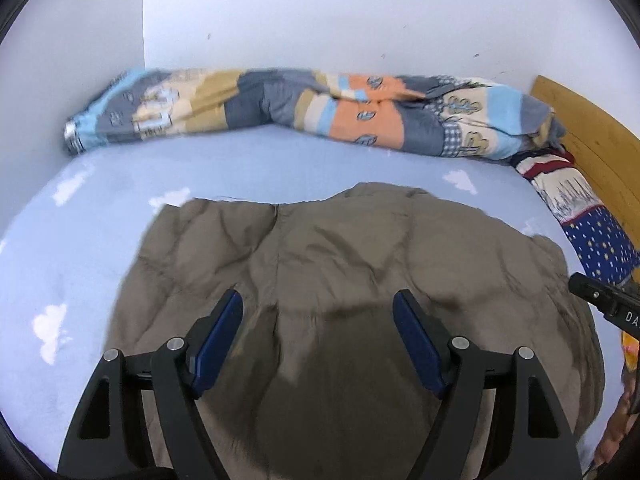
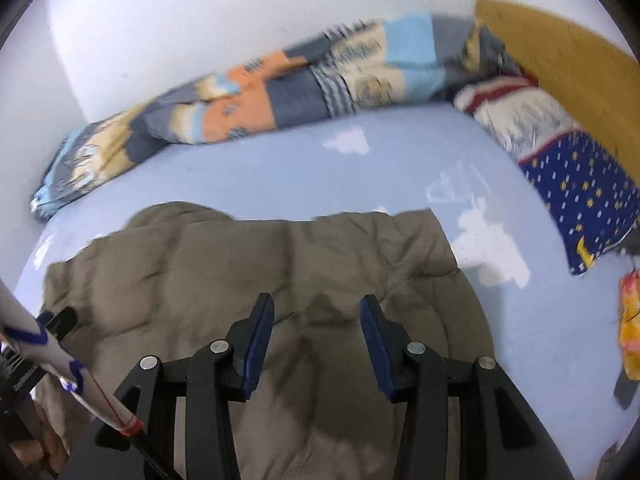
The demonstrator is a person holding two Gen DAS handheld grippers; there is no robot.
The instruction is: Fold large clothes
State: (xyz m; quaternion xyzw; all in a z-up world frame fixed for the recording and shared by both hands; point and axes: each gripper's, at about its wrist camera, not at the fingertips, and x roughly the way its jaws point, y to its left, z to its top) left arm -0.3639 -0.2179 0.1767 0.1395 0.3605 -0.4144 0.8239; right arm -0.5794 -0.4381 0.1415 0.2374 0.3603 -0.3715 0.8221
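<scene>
- Olive-brown quilted puffer coat [image 1: 304, 280] lies spread on the near half of the bed, far edge roughly straight, filling the near centre of both wrist views.
- Left tongs [image 1: 318, 306]: blue-padded jaws apart, nothing between them, hovering over the coat's middle.
- Right tongs [image 2: 317, 308]: jaws apart, narrower gap, also empty, above the coat's right part.
- Judgement: coat already looks doubled or bunched; no fold in hand at this moment.
- Risk: padded fabric is thick and springy. A shallow pinch may catch only the top layer, so the shell lifts and the layers beneath stay put.
- Risk: slippery shell could slide out of the pads mid-lift, causing the fold to collapse.
- Risk: uneven pull by the two tongs would skew the edge.
- Risk: the two tools sit close together; the other one shows at each view's side edge, so they could collide.
- Surface: light-blue bedsheet with white cloud print [image 1: 248, 160], smooth.
- Far side: rolled patchwork blanket in blue, grey, orange and beige [image 1: 304, 108] along the white wall [image 1: 320, 12].
- Right: navy star-patterned pillow [image 2: 580, 184], wooden headboard [image 2: 560, 52].
</scene>
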